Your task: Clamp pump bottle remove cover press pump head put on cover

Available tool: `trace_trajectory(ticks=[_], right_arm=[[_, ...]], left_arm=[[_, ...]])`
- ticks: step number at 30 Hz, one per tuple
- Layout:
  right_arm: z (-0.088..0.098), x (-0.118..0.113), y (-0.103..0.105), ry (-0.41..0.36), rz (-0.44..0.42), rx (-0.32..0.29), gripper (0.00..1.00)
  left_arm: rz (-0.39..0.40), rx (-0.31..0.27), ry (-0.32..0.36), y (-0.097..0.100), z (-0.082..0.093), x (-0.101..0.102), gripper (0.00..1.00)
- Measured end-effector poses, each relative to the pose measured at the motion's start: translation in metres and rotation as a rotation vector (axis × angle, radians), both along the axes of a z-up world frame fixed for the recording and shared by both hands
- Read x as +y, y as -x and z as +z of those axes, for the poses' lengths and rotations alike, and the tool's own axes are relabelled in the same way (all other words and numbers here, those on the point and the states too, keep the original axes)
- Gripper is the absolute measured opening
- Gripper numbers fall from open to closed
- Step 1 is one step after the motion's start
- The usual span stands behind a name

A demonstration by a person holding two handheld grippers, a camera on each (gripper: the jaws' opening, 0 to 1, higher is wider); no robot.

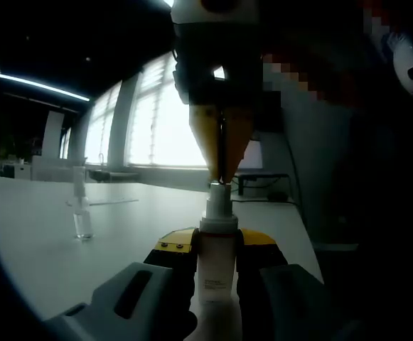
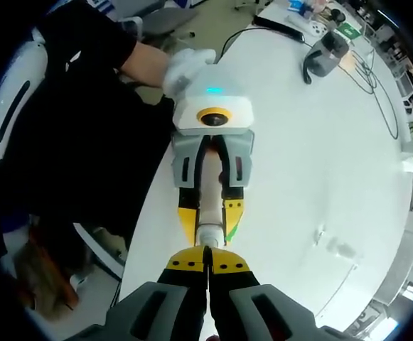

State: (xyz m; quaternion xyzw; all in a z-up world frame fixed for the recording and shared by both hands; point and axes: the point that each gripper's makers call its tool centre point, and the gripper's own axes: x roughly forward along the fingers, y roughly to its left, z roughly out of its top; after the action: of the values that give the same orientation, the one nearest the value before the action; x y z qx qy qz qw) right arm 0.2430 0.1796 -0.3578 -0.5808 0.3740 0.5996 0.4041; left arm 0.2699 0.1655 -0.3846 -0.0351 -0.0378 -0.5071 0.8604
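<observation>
Pump bottle stands upright on the white table, long axis vertical, pump head pointing to 12 o'clock in the left gripper view. Left gripper jaws clamped on bottle body. Right gripper descends from 12 o'clock, jaws together, tips on the pump head. Clear cover stands upright at 9 o'clock, well apart. In the right gripper view, bottle seen end-on.

Both tools, the left tool and the right tool, are grey with yellow tips, the pump bottle is white, and the surface is white.
</observation>
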Motion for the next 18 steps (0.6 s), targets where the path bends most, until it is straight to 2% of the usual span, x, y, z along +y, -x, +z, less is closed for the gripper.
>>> trace_trajectory(ticks=[18], right_arm=[[0.0001,0.0002,0.0003,0.001,-0.005,0.002,0.00]], left_arm=[[0.000,0.000,0.000,0.0007,0.0003,-0.0003,0.12]])
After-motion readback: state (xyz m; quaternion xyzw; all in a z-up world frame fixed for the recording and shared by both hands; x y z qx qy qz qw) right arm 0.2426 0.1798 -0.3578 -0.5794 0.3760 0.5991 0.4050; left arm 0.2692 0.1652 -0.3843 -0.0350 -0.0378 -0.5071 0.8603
